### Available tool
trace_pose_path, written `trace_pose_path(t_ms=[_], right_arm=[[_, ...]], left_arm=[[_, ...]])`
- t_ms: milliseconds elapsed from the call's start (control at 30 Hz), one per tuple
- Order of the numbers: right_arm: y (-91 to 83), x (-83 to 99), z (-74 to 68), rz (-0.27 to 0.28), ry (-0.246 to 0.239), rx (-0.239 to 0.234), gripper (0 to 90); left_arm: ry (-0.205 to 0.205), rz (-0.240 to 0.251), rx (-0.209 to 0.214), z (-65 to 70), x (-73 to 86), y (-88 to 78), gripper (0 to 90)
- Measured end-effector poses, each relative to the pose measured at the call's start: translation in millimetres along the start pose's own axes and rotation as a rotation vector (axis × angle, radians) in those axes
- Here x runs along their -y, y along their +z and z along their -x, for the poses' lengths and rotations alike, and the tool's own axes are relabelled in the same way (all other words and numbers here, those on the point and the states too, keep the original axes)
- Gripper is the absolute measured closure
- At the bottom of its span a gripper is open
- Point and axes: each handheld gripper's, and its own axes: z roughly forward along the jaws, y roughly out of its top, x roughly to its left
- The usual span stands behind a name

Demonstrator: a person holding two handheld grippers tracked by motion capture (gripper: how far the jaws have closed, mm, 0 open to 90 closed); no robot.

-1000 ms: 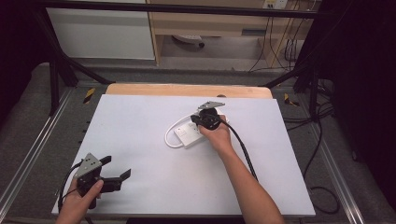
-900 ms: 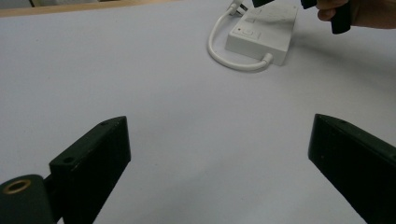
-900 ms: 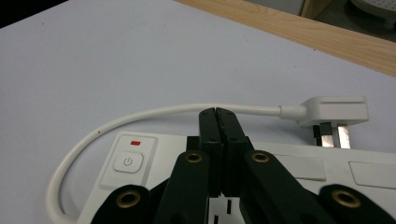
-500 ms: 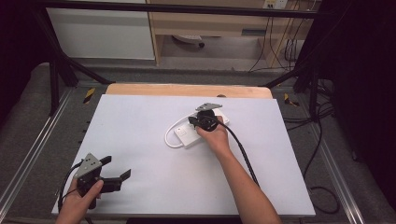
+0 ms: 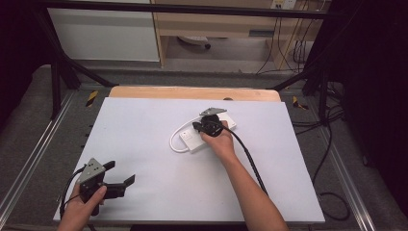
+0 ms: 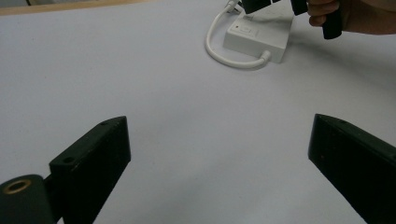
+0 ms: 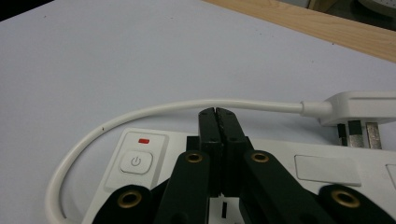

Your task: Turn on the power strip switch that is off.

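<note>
A white power strip (image 5: 192, 140) lies mid-table, its short white cable (image 5: 175, 136) looping round to a white plug (image 7: 355, 108) that rests beside it with the pins showing. The strip's near end carries a power button (image 7: 135, 162) under a small red mark (image 7: 144, 140). My right gripper (image 5: 199, 126) is over the strip, and its shut jaws (image 7: 217, 115) hold nothing and point at the cable (image 7: 187, 107). Whether they touch the strip I cannot tell. My left gripper (image 5: 120, 173) hovers open at the front left corner, far from the strip (image 6: 259, 35).
The white table top (image 5: 144, 115) has a wooden strip (image 5: 192, 92) along its far edge. A black cable (image 5: 250, 161) trails from the right gripper along the forearm. Metal frame rails run down both sides of the table.
The right gripper has slid a little left and nearer along the strip, toward its button end. The left gripper has stayed in place.
</note>
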Motion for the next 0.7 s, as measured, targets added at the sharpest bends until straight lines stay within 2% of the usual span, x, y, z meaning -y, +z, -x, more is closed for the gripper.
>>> trace_pose_path(t_ms=[700], right_arm=[[-0.6, 4.7, 0.1, -0.010, -0.015, 0.011, 90.0]], left_arm=[[0.002, -0.008, 0.005, 0.8, 0.4, 0.8, 5.9]])
